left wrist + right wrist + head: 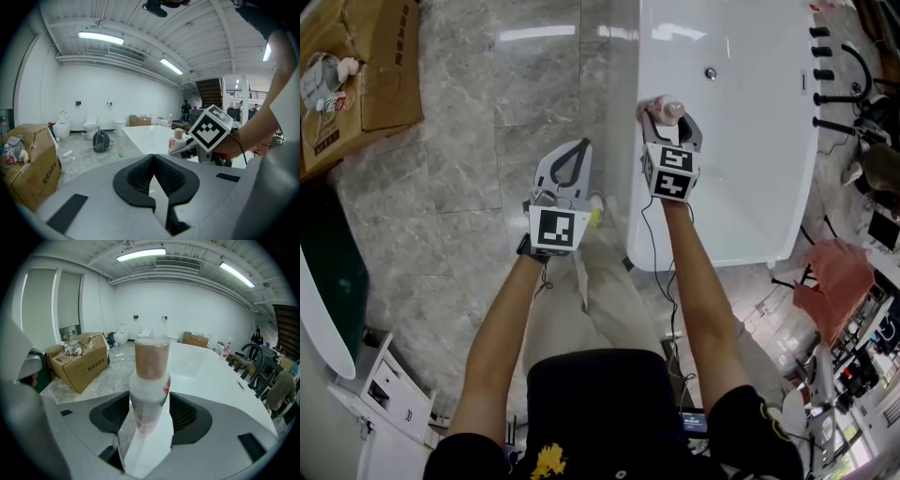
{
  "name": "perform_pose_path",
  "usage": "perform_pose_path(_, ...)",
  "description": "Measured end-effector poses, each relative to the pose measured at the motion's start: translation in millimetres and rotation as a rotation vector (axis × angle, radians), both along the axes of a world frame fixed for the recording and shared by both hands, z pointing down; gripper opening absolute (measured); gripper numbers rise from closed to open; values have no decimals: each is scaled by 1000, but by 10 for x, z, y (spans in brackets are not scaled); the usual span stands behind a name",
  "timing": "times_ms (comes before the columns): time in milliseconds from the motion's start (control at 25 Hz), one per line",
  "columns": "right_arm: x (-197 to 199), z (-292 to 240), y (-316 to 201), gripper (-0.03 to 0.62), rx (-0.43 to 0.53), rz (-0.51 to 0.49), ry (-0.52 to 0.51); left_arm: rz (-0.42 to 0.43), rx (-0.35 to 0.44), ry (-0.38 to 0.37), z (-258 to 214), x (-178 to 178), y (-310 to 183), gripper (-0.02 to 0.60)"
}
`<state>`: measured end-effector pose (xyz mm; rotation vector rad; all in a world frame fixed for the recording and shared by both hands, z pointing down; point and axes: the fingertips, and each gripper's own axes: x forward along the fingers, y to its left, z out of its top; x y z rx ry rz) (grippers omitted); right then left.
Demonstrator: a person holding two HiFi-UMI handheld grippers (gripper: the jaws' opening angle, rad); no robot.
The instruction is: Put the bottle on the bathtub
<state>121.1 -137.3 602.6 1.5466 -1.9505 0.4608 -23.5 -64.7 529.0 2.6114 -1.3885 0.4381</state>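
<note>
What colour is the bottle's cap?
Light brown; the cap shows best in the right gripper view.

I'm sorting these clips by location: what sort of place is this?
Probably a bathroom-fittings showroom or warehouse: a white bathtub stands loose on a tiled floor, toilets line the far wall, and a cardboard box sits nearby.

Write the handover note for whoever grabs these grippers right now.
Left gripper: shut, empty, over the floor beside the bathtub.
Right gripper: jaws flank the bottle; can't tell whether the pads press it.
Bottle: upright on the bathtub rim.
Done: placement, apparently.
Left: open fully, then back the right gripper away without tipping the bottle.
</note>
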Motion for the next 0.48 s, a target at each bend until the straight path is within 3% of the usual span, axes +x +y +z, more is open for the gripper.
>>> perform_pose_path(240, 33, -50, 20, 265, -3, 8, 3, 3, -29, -5, -71, 20, -6, 18)
perform_pose_path(480, 24, -167, 130, 265, 5, 14, -13, 8, 33, -11, -178, -13, 21, 18)
